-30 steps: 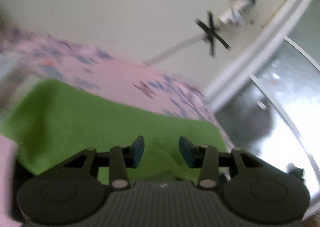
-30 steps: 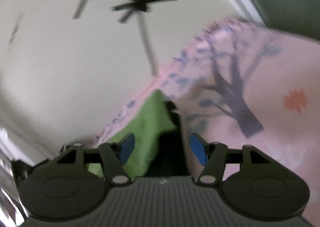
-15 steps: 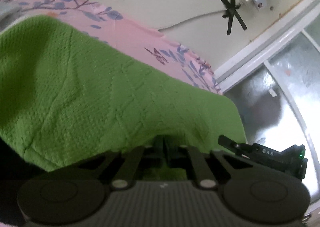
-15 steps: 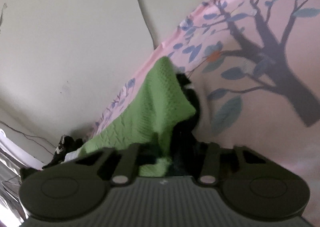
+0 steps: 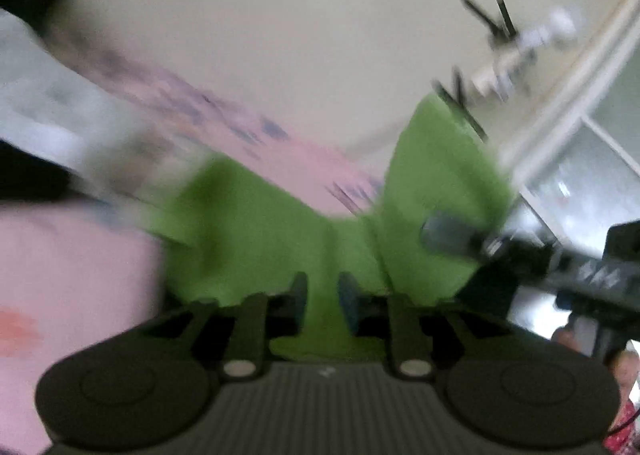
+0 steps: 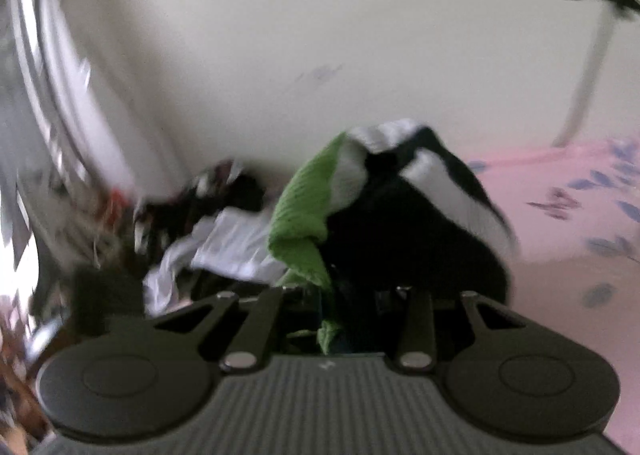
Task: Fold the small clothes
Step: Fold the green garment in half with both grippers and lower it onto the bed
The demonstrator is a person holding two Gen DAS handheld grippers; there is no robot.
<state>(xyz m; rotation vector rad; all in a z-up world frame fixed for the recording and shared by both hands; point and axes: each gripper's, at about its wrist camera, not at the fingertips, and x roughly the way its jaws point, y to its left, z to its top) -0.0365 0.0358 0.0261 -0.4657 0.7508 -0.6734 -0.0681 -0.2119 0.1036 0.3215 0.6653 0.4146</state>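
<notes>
My left gripper (image 5: 323,301) pinches the green knit cloth (image 5: 256,231), jaws nearly closed on its edge. My right gripper (image 6: 326,319) is closed on another bunched part. Cloth hangs lifted above the pink sheet (image 5: 76,263). Judged light, limp, stretchy; hold at edges or corners.

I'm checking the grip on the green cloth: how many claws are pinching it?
2. The left claw has the green cloth between its fingers. The right claw is shut on another part, bunched with black-and-white fabric. Blur may hide details.
</notes>
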